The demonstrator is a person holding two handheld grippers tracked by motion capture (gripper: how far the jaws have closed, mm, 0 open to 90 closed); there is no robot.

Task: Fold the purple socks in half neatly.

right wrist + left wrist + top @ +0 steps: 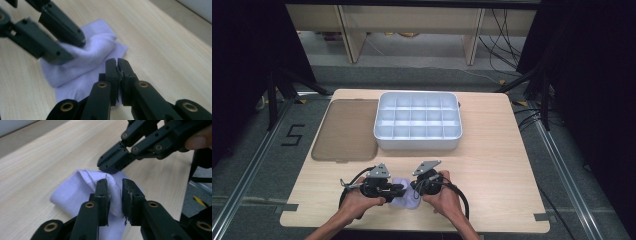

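A pale lilac cloth (404, 201) lies crumpled near the table's front edge, between my two grippers. In the left gripper view the cloth (75, 195) rises in a fold between my left gripper's (115, 192) jaws, which stand apart around it. My right gripper (110, 167) comes in from the upper right, its tips closed on the fold's far edge. In the right gripper view my right gripper (117, 65) is shut, with a thin edge of the cloth (82, 62) between its jaws. My left gripper (75, 48) straddles the raised ridge. From above, the left gripper (398, 189) and right gripper (414, 189) face each other.
A white tray (417, 143) divided into several compartments stands at the table's middle back. A flat brown lid (344, 130) lies to its left. The wooden table (497, 170) has bare room on the right. Desk legs and cables are beyond the far edge.
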